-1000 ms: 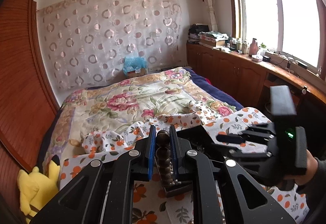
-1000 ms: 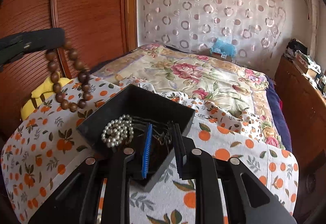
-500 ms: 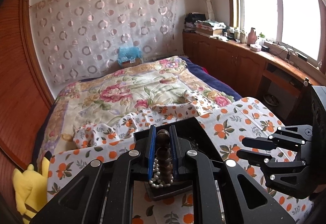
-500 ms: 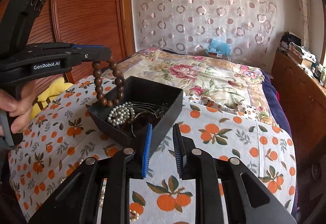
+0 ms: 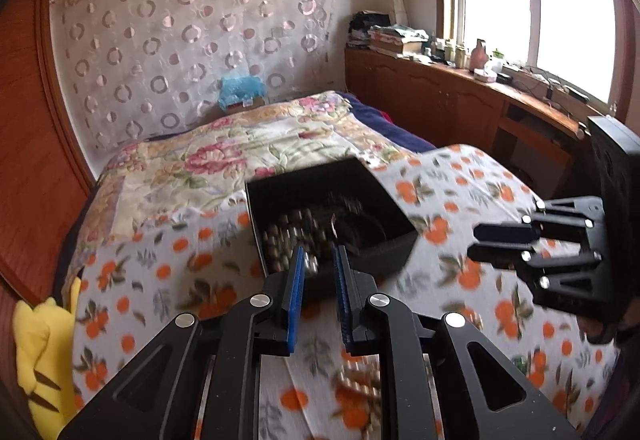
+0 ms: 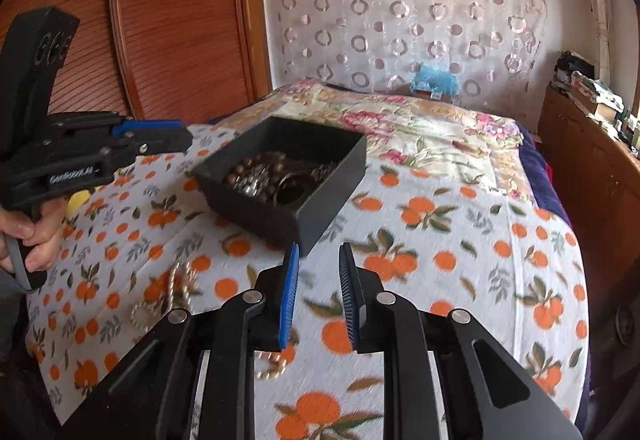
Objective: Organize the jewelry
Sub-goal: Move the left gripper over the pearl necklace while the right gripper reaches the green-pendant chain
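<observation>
Black plastic is what I am looking at first: the open jewelry box (image 6: 280, 180) is sitting on the orange-print cloth (image 6: 460, 260) spread over the bed, with the brown bead bracelet (image 6: 244, 166), pearls and darker bangles heaped inside it. I am holding the left gripper (image 5: 320, 272) just above the box's near edge; its blue pads are standing a little apart with nothing pinched between them, so it is released. In the right wrist view that same gripper is showing at the left, hovering beside the box with a hand (image 6: 28, 236) wrapped around its grip. I am keeping the right gripper (image 6: 318, 272) off to the near side of the box, its jaws slightly parted and gripping nothing, only cloth visible between them. A pearl necklace (image 6: 168, 292) is lying loose on the cloth, near the box and outside it. A yellow plush toy (image 5: 44, 352) is resting at the bed's left edge.
</observation>
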